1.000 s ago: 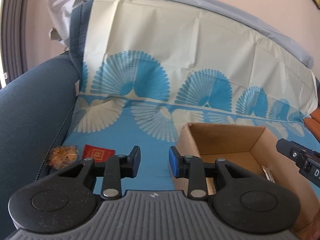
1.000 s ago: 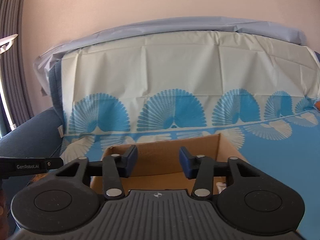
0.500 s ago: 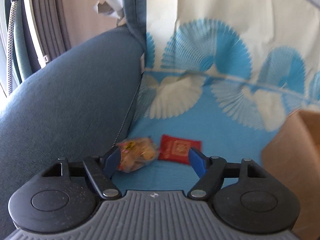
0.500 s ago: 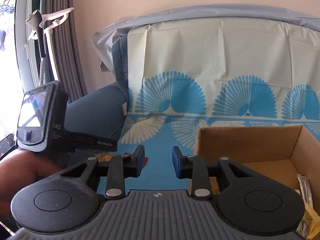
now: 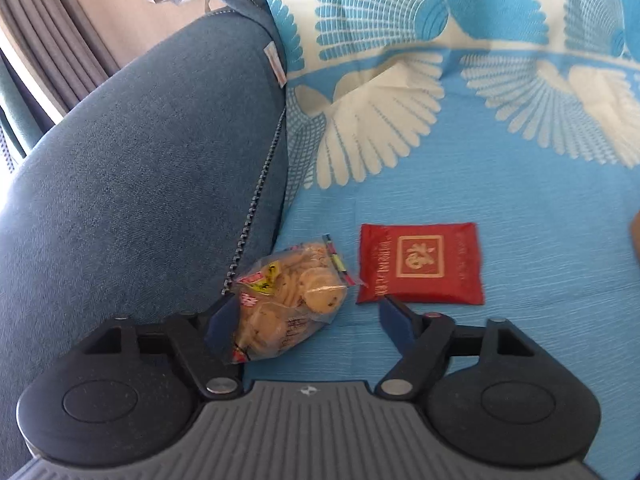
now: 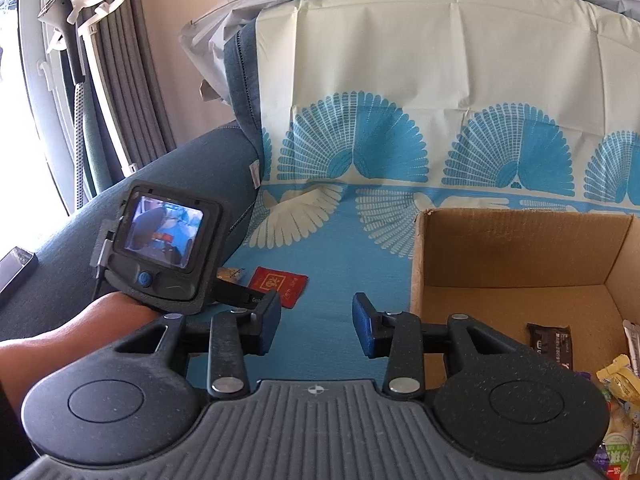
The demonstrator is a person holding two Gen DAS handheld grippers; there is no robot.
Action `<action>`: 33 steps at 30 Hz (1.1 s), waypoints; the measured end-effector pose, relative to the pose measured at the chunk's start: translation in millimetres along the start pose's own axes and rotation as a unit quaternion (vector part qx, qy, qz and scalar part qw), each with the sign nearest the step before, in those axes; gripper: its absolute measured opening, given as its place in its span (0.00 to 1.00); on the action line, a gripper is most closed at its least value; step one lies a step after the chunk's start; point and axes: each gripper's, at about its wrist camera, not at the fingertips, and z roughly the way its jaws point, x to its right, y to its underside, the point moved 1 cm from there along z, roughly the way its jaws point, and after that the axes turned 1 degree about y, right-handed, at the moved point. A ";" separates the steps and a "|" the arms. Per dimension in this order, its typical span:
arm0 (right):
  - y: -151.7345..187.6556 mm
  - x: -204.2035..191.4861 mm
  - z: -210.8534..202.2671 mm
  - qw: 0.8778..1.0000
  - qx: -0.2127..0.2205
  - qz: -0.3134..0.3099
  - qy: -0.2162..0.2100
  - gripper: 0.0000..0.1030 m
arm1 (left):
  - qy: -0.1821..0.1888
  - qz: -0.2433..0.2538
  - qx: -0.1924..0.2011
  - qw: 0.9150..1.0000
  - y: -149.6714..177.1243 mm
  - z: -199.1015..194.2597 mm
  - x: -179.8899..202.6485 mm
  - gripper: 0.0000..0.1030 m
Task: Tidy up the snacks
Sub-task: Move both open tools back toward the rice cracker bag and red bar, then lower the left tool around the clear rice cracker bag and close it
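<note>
Clear plastic cookie bag (image 5: 288, 300), filled with pale round cookies and printed in red and yellow, lying on the sofa seat against the foot of the armrest (image 5: 140, 168). Flat red packet (image 5: 420, 264) with a gold square emblem just to its right, close beside it, contact not certain. Both also seen from the right wrist view, the cookie bag (image 6: 232, 274) mostly hidden, the red packet (image 6: 280, 282) beyond the device screen.

Blue cloth (image 5: 500, 184) with white and blue fan motifs spread over seat and backrest; dark blue denim-like upholstery on the armrest. Open cardboard box (image 6: 520, 248) standing on the cloth to the right, holding a dark wrapper (image 6: 550, 340) and yellow-green packs (image 6: 618, 396) at its near right corner. Grey curtain (image 6: 120, 80) and beige wall behind; phone (image 6: 16, 266) resting on the armrest.

Left claw (image 5: 304, 324) spread wide and low over the seat, left fingertip (image 5: 222, 326) touching the cookie bag, right fingertip near the red packet's lower edge; nothing gripped. Right claw (image 6: 316, 328) parted and unladen, raised above the cloth left of the box. Bare forearm (image 6: 80, 332) reaching in from the left behind the left device.
</note>
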 end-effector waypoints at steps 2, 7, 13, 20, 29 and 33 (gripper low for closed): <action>0.8 -0.3 0.4 1.000 -0.002 0.000 -0.002 0.41 | -0.008 -0.002 -0.001 1.000 0.7 0.2 -3.8 0.58; 1.5 -2.4 2.4 1.000 -0.002 -0.009 -0.006 0.42 | 0.020 -0.040 -0.022 0.999 1.6 -3.2 -20.3 0.37; 3.3 0.0 -7.4 1.000 0.023 -0.009 -0.007 0.42 | 0.159 -0.190 -0.054 0.967 20.6 -35.8 -65.9 0.24; 6.1 6.1 -28.7 0.999 0.050 0.008 0.001 0.43 | 0.279 -0.294 -0.089 0.910 76.7 -78.7 -104.7 0.15; 13.8 4.8 -46.9 0.997 0.070 -0.018 0.007 0.47 | 0.290 -0.288 -0.139 0.902 82.1 -65.1 -105.2 0.61; 16.7 4.0 -48.6 0.997 0.071 -0.020 0.005 0.50 | 0.301 -0.293 -0.135 0.898 79.3 -65.5 -104.4 0.81</action>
